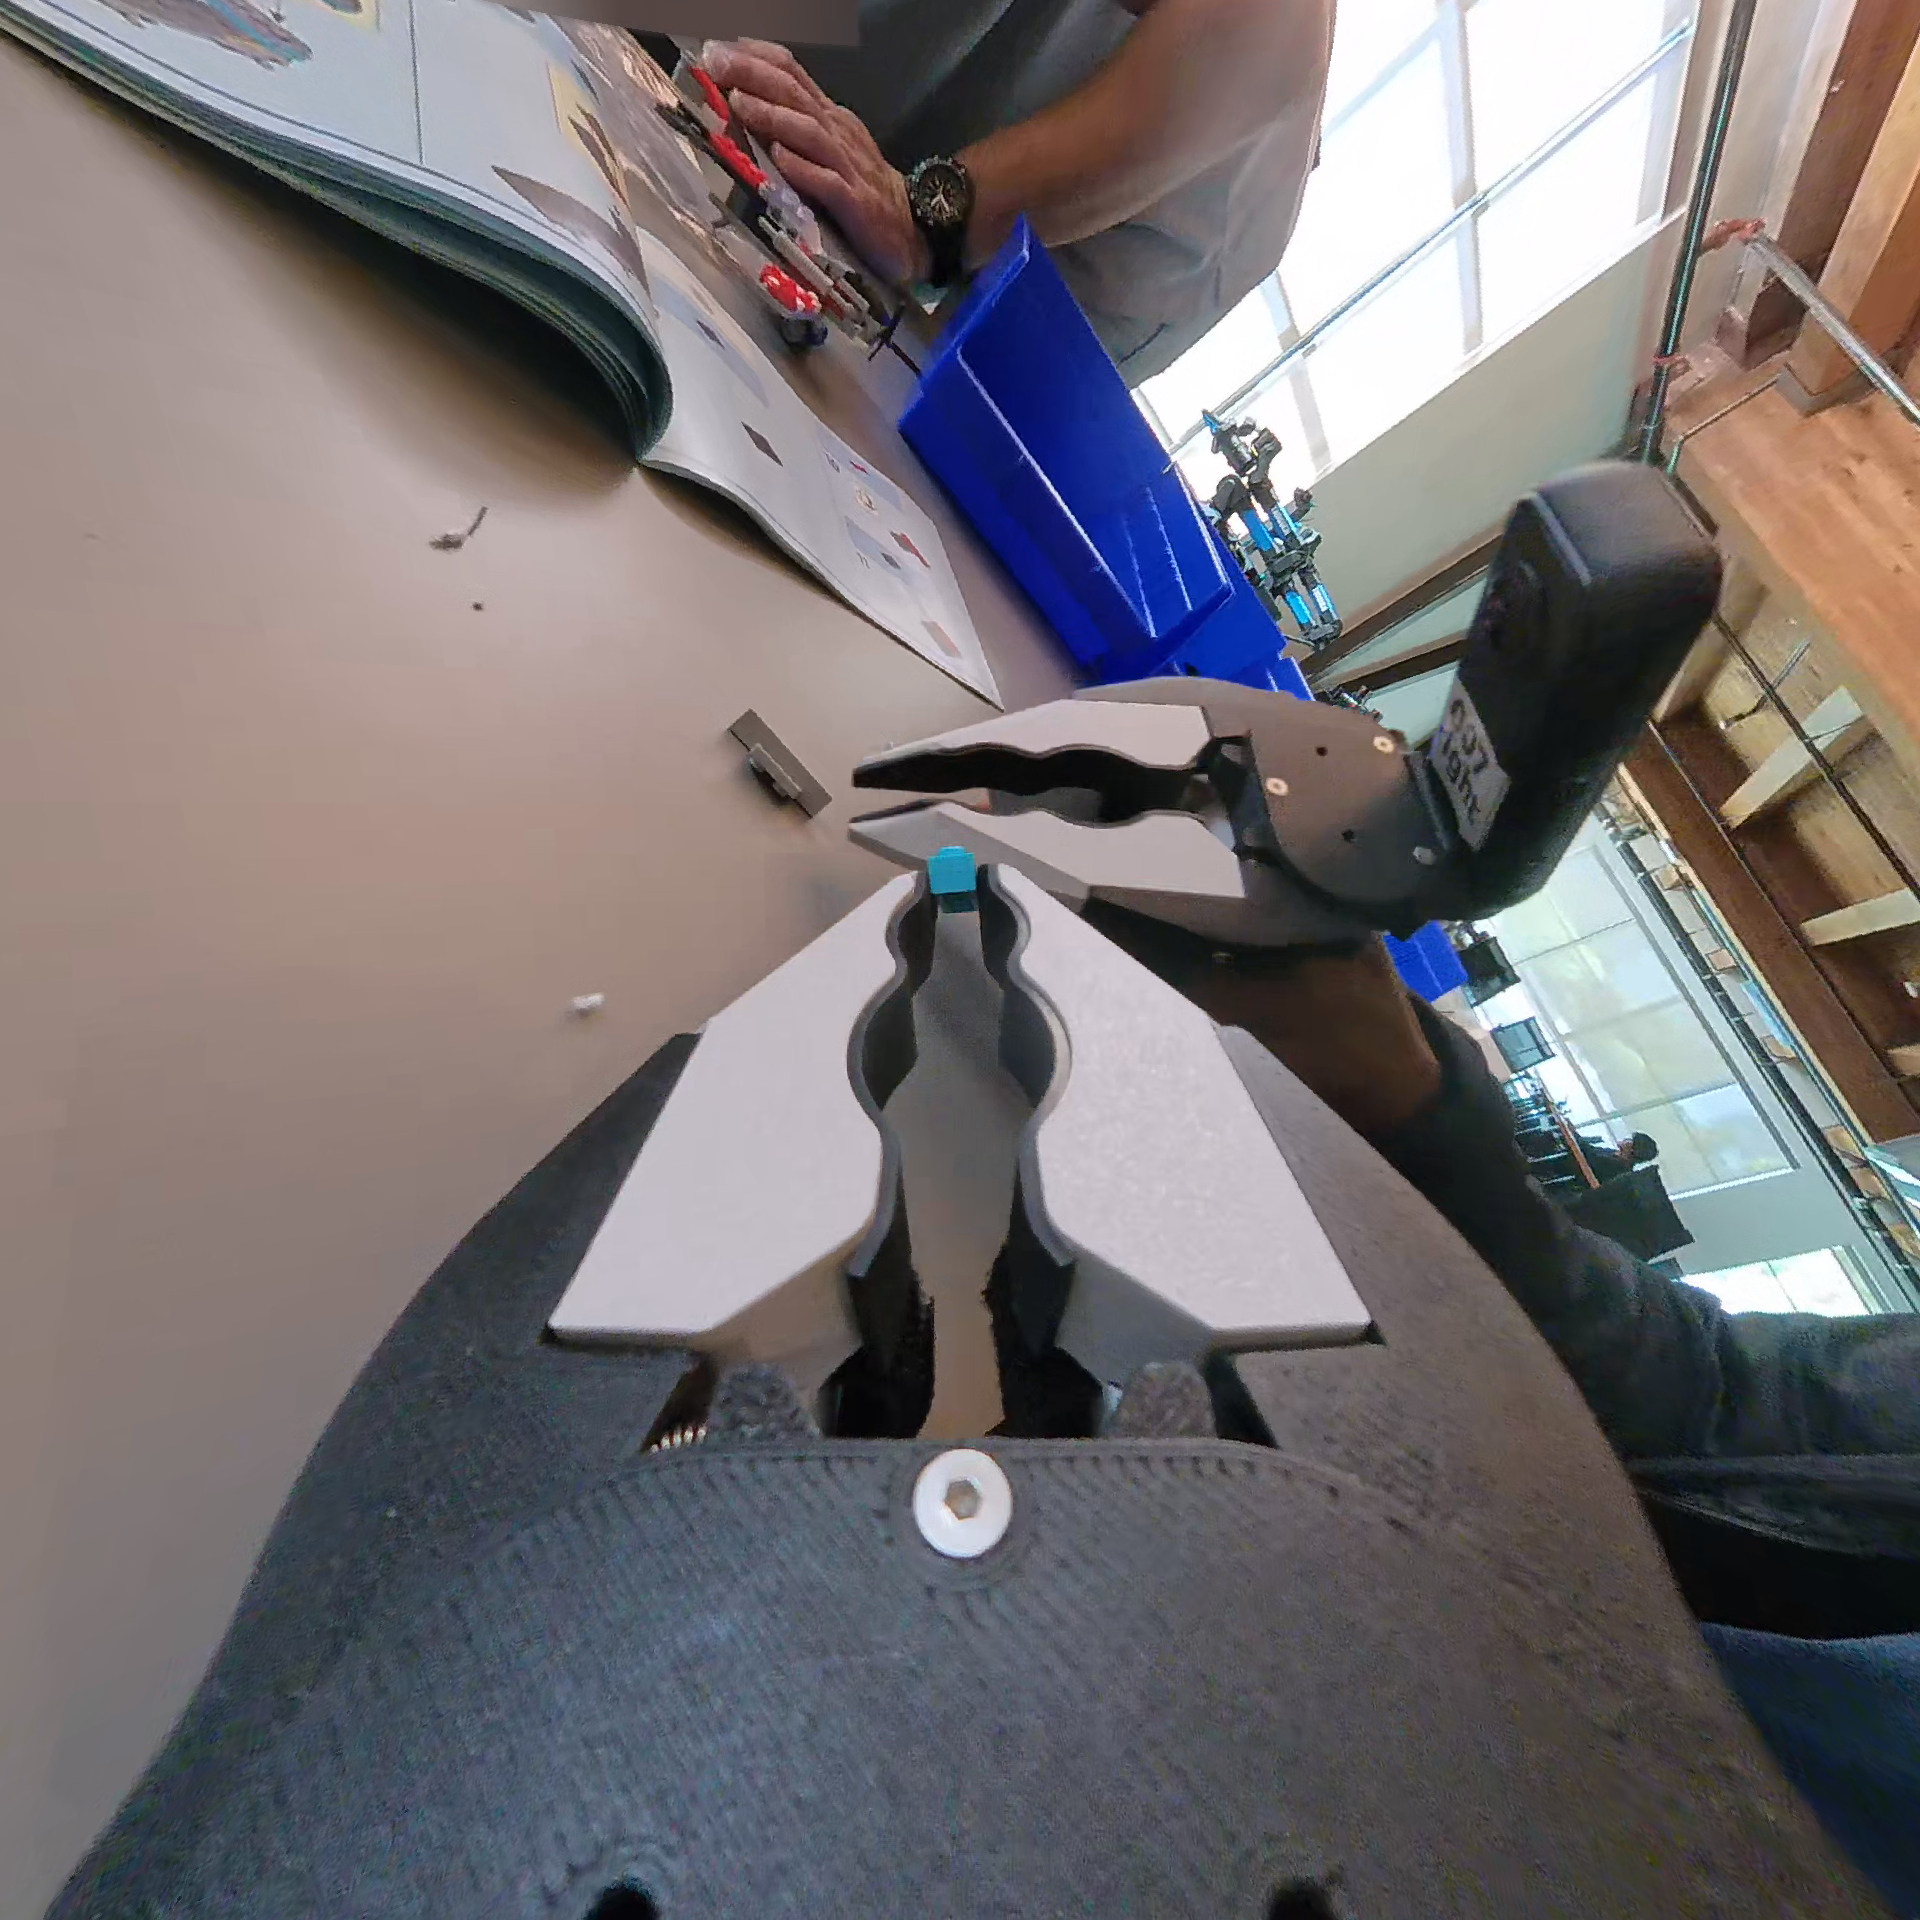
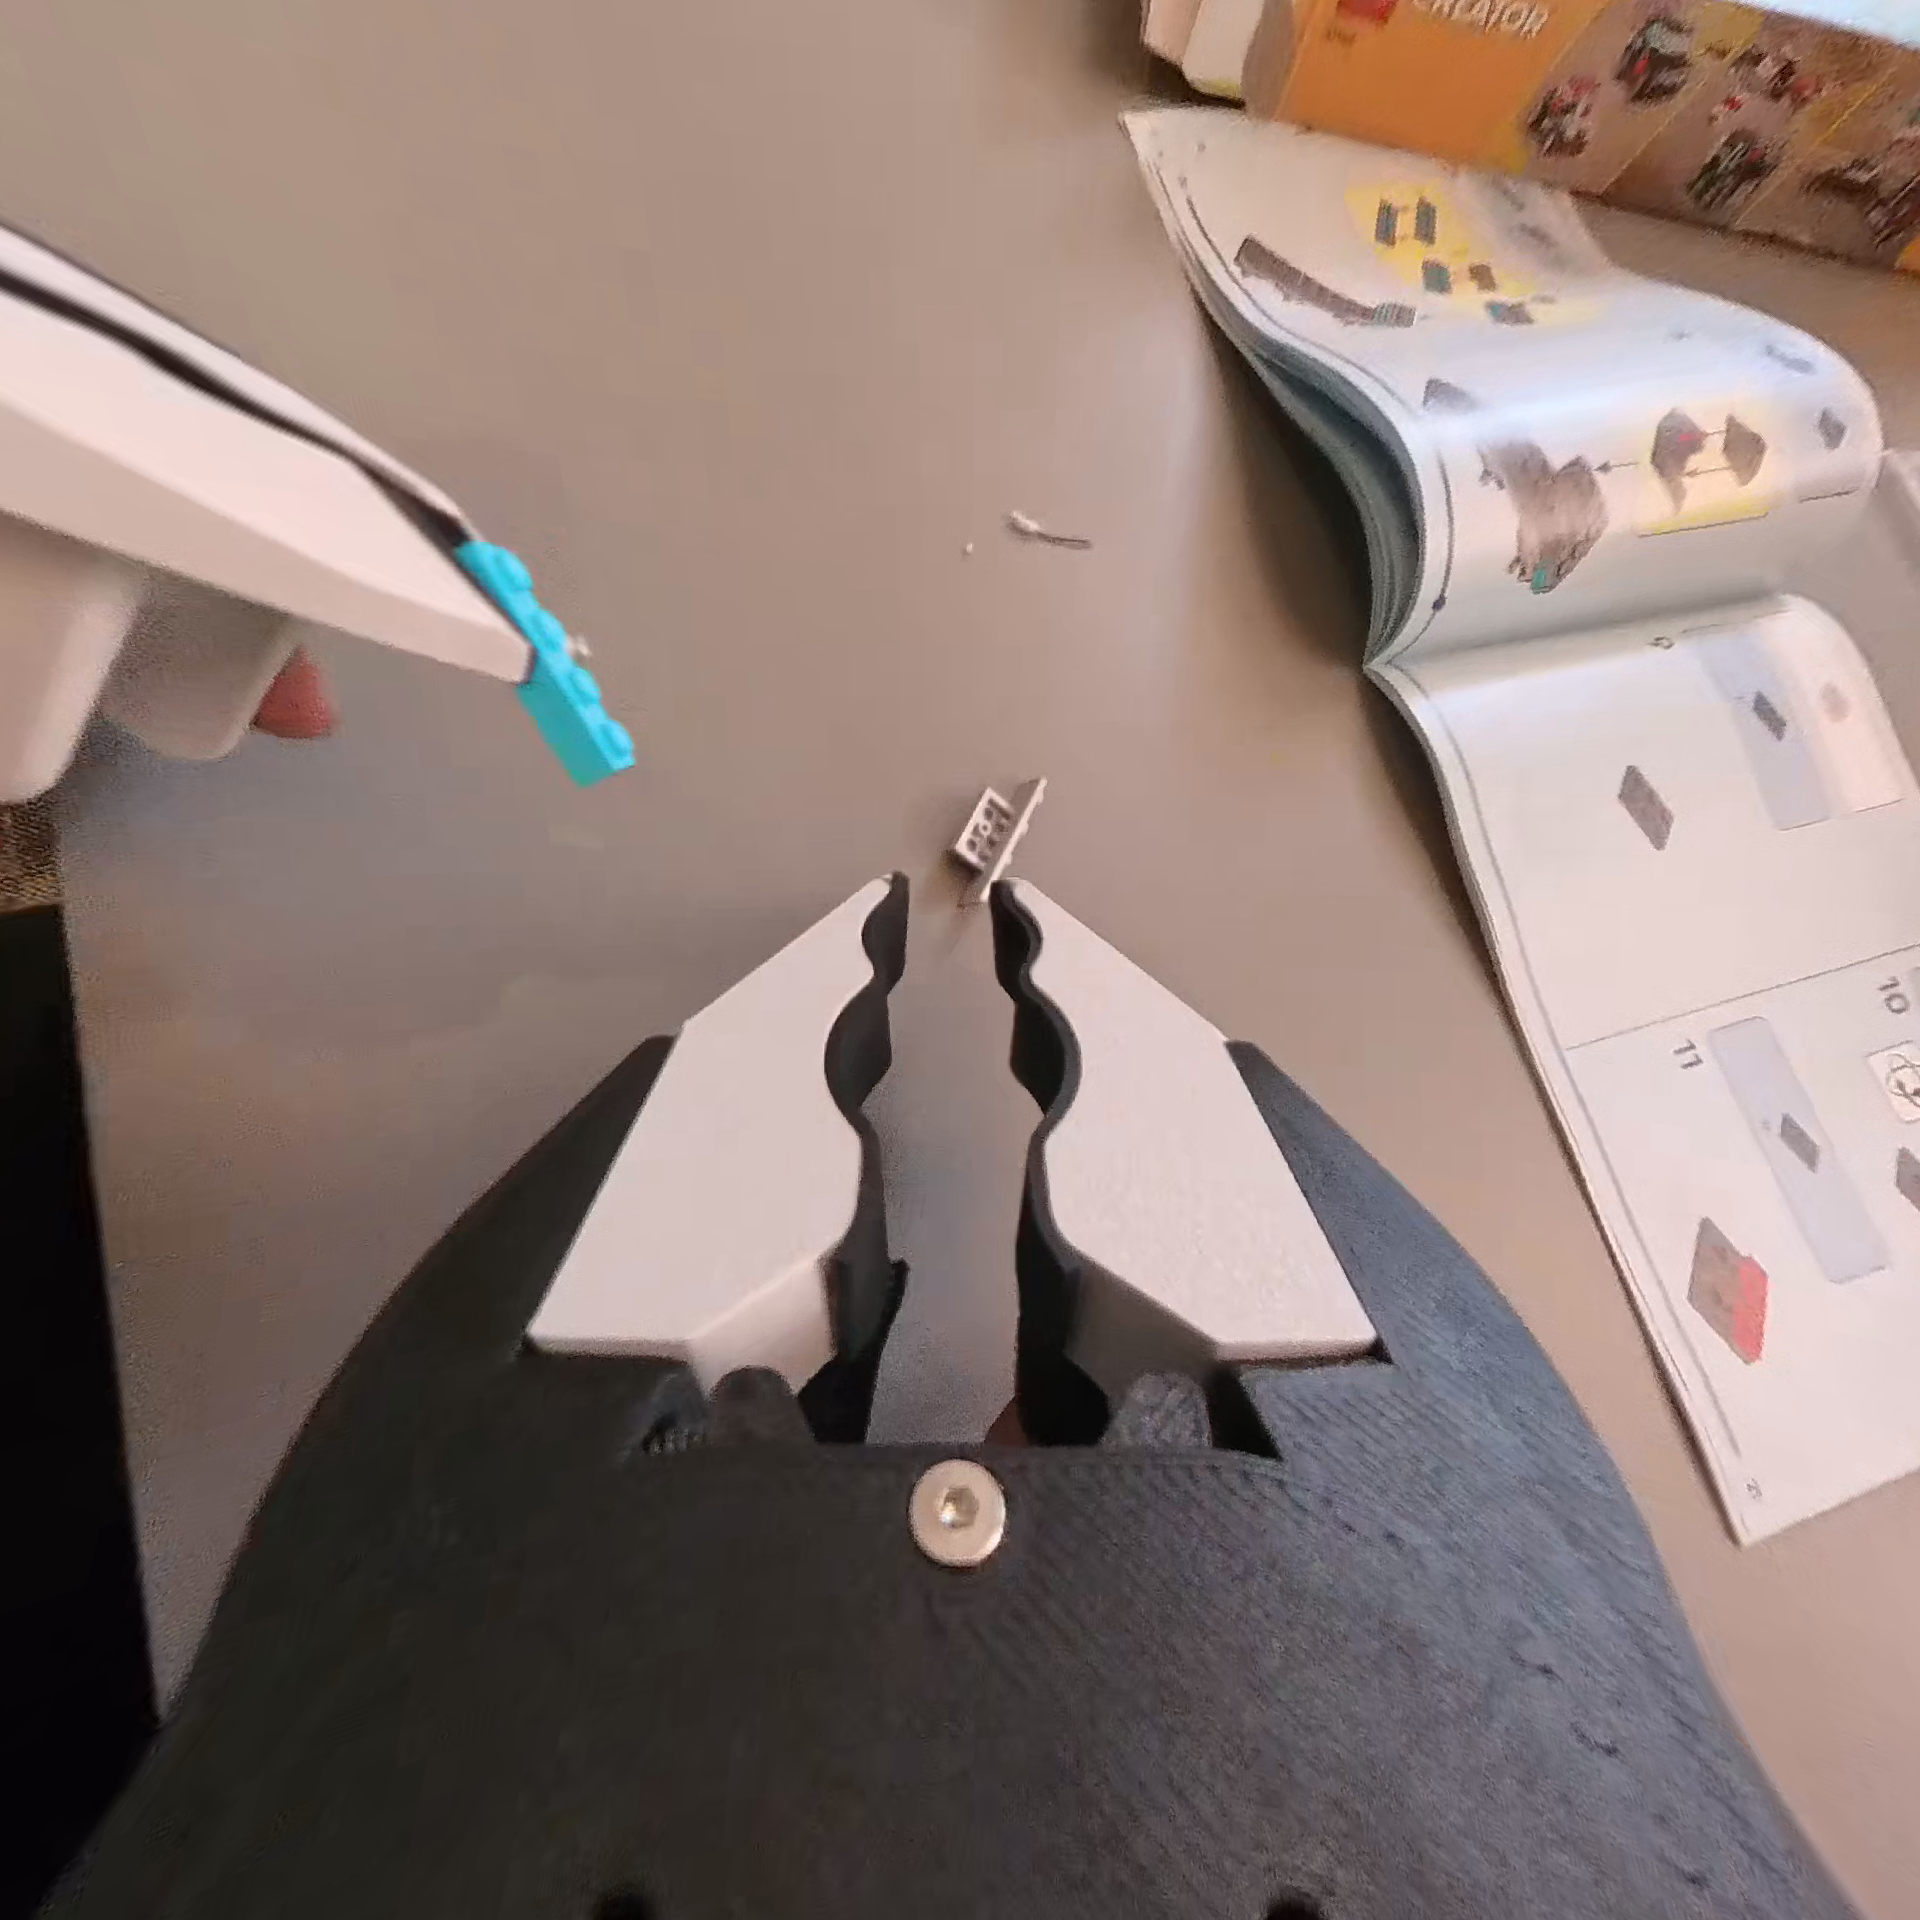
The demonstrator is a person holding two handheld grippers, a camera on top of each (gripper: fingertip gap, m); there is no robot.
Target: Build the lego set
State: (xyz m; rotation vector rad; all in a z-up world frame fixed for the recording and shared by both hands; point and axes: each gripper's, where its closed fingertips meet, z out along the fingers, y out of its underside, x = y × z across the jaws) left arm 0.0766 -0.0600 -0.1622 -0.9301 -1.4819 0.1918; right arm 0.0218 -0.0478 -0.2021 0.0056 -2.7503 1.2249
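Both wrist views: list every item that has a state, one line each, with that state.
Left hand-held gripper: shut on the teal brick, held off the table.
Right hand-held gripper: open, tips just short of the grey piece.
Grey piece: lying on the table, untouched.
Instruction booklet: open.

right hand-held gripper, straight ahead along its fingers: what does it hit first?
Likely the small grey lego piece on the table, just beyond the right hand-held gripper, whose jaws stand open. Height above the table is unclear.
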